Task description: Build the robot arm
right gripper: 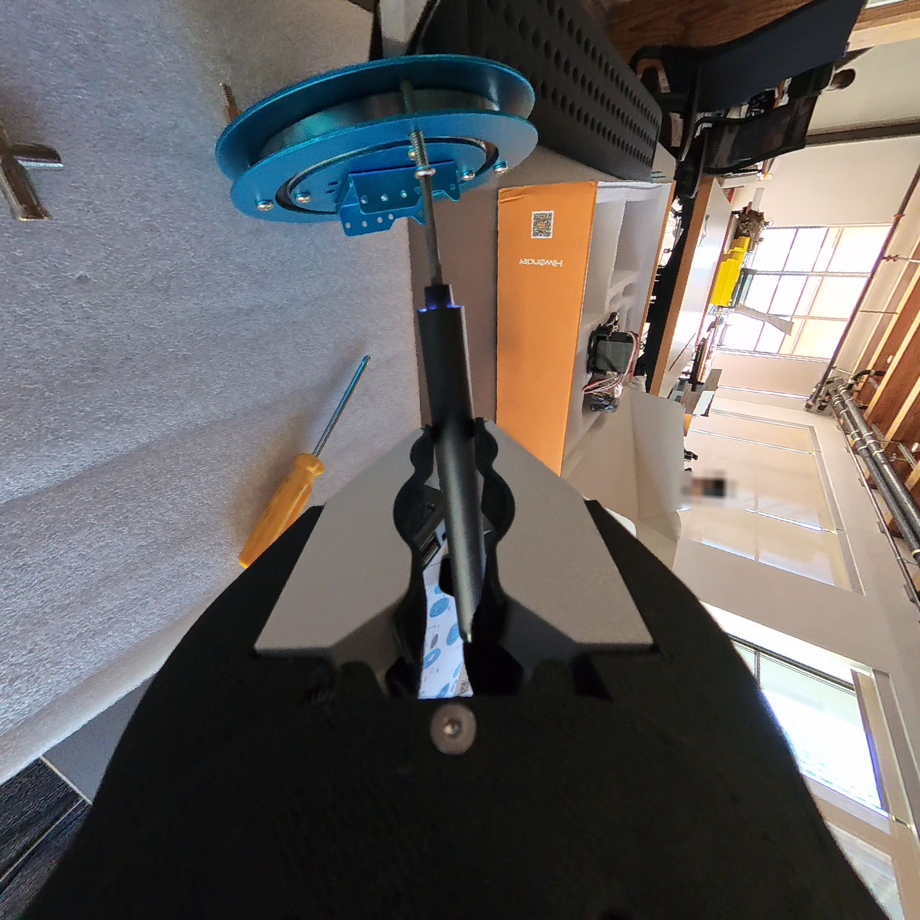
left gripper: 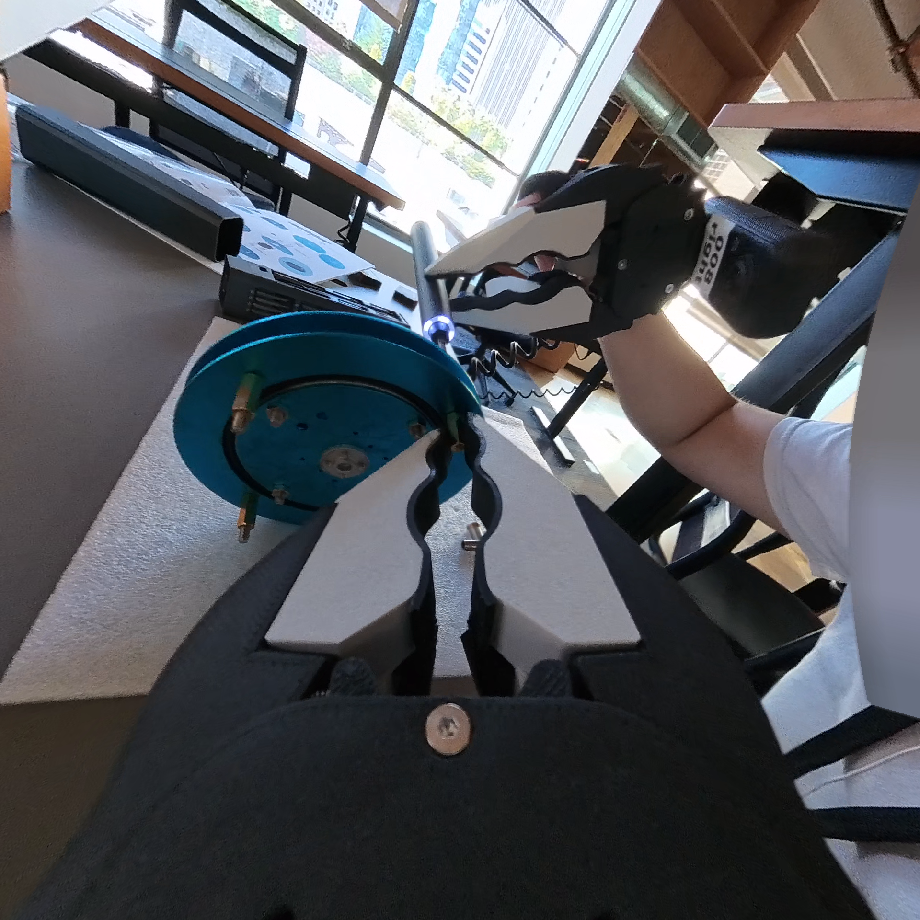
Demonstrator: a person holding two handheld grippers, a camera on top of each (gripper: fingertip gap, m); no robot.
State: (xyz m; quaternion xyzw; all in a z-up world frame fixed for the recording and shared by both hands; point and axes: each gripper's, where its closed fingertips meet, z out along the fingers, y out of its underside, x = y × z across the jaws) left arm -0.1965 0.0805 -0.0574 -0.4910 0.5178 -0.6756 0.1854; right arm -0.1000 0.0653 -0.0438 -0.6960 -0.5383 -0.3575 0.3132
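A blue metal disc assembly (left gripper: pixel 298 398) with brass and green standoffs stands tilted on edge on a white foam mat (left gripper: pixel 124 547). My left gripper (left gripper: pixel 454 430) is shut on its lower right rim, beside a green standoff. My right gripper (left gripper: pixel 440 293) is shut on a black powered screwdriver (left gripper: pixel 423 259) with a lit blue ring. In the right wrist view, my right gripper (right gripper: pixel 450 430) holds the screwdriver (right gripper: pixel 443 358). Its long bit meets a screw (right gripper: pixel 423 169) at a blue bracket (right gripper: pixel 393 199) on the disc assembly (right gripper: pixel 279 149). The left gripper does not show in that view.
An orange-handled screwdriver (right gripper: pixel 288 503) and a metal cross-shaped tool (right gripper: pixel 20 174) lie on the mat. A small silver part (left gripper: pixel 472 536) lies near my left fingers. An orange box (right gripper: pixel 542 323), a black perforated case (right gripper: pixel 572 74) and a long black box (left gripper: pixel 124 169) stand behind. A person's arm (left gripper: pixel 697 398) is at right. The grippers' ends are close to 11 centimeters from one another.
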